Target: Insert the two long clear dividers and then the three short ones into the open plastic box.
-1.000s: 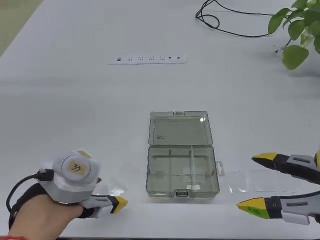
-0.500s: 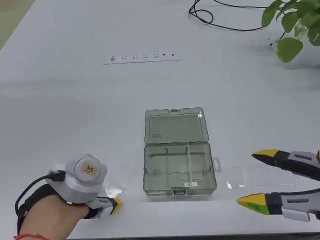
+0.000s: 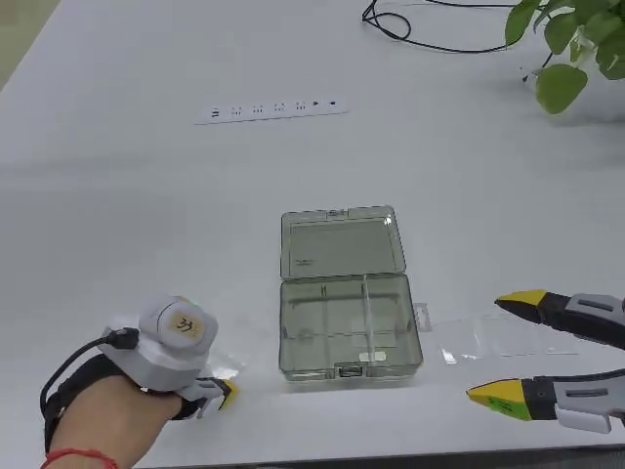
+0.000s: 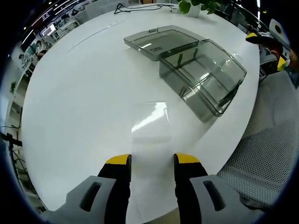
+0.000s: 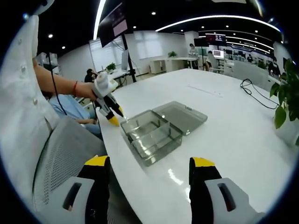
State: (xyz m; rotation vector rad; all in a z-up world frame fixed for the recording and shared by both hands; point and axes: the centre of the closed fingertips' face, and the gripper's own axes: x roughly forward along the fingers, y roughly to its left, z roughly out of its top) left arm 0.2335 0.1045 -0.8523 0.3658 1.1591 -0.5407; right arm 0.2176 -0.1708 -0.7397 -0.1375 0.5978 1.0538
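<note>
The open grey plastic box (image 3: 347,337) sits mid-table with its lid (image 3: 342,242) folded back flat. One clear divider (image 3: 366,313) stands upright inside it, running front to back. My left gripper (image 3: 217,393) is low at the box's left, open, its jaws (image 4: 152,161) pointing at a clear divider (image 4: 149,119) lying flat just ahead of them. Beyond that divider are the box (image 4: 205,74) and the other gripper (image 4: 268,37). My right gripper (image 3: 510,350) is open wide to the right of the box, near clear dividers (image 3: 493,340) lying flat. It faces the box (image 5: 152,133).
A white power strip (image 3: 273,109) lies at the back, with a black cable (image 3: 420,34) and a green plant (image 3: 566,49) at the far right. The table's front edge runs just below both grippers. A grey mesh chair (image 5: 65,158) stands beside the table.
The head camera has drifted, shifting the whole scene slightly left and up. Both grippers keep nearly the same places beside the box, still open.
</note>
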